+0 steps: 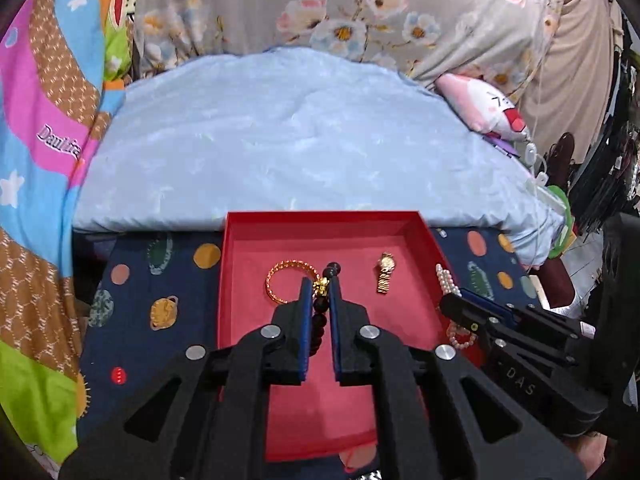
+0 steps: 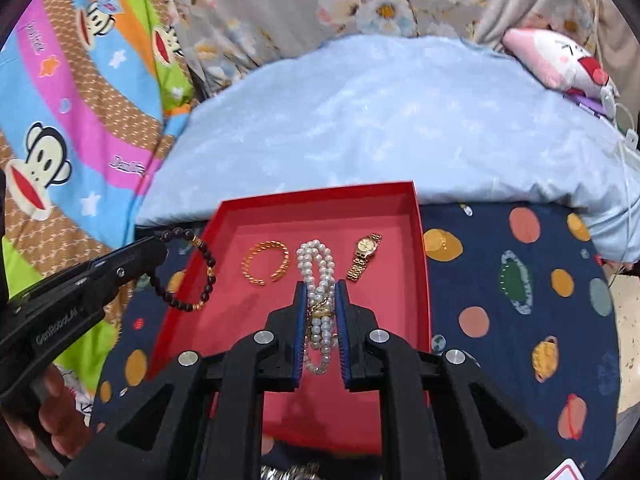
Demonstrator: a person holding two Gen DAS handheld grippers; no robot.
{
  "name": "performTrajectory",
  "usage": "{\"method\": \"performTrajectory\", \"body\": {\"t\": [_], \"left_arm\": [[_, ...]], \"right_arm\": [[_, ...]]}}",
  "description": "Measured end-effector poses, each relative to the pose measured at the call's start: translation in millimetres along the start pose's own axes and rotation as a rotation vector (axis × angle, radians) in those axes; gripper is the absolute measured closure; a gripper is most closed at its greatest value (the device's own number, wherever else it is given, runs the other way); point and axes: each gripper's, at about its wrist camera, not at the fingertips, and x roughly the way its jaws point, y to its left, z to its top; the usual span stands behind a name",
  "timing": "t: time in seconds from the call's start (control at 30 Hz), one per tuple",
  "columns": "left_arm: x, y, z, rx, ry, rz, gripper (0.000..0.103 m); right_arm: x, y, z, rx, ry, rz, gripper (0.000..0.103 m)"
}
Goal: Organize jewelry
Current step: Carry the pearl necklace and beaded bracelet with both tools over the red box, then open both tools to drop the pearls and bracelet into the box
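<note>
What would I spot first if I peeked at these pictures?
Probably the bright red box on the planet-print cloth, with a gold bangle and a gold watch inside. Then the two black tongs: the right tongs pinch a pearl bracelet, the left tongs a dark bead bracelet.

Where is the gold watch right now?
The gold watch lies inside the red box, near its far right corner, just right of the pearl bracelet the right gripper holds.
</note>
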Motion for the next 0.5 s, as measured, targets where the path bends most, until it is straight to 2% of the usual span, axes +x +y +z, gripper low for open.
{"method": "performTrajectory", "body": {"t": [0.17,0.23,0.27,0.3,0.33,0.37,0.4,0.5], "left_arm": [[28.5,3.4,-10.4,-0.006,0.043,-0.004,0.096],[36.0,2.8,-15.9,-0.002,0.061,-0.011,0.094],[39.3,3.2,-18.9,-0.005,0.066,-0.001,0.092],[40.5,2.9,-20.6,-0.008,0.067,0.007,0.079],[40.2,3.5,-22.3,-0.014,0.065,0.015,0.068],[36.6,5.8,-23.9,-0.030,0.051,0.046,0.048],[31.5,7.4,-24.7,-0.039,0.031,0.058,0.039],[3.5,13.0,-29.3,-0.042,-0.027,0.090,0.032]], "right_arm": [[30.5,-7.8,-5.2,0.010,0.042,-0.009,0.090],[35.8,-7.8,-7.0,0.006,0.042,-0.006,0.088],[36.1,-7.1,-7.3,0.003,0.034,-0.015,0.083],[32.7,-6.4,-7.7,-0.001,0.013,-0.033,0.072],[27.6,-5.4,-7.2,-0.002,-0.012,-0.050,0.066],[19.6,-4.5,-8.2,-0.004,-0.036,-0.063,0.058],[8.9,-3.7,-8.9,-0.008,-0.063,-0.076,0.054],[-22.8,-2.7,-16.3,-0.014,-0.107,-0.087,0.046]]}}
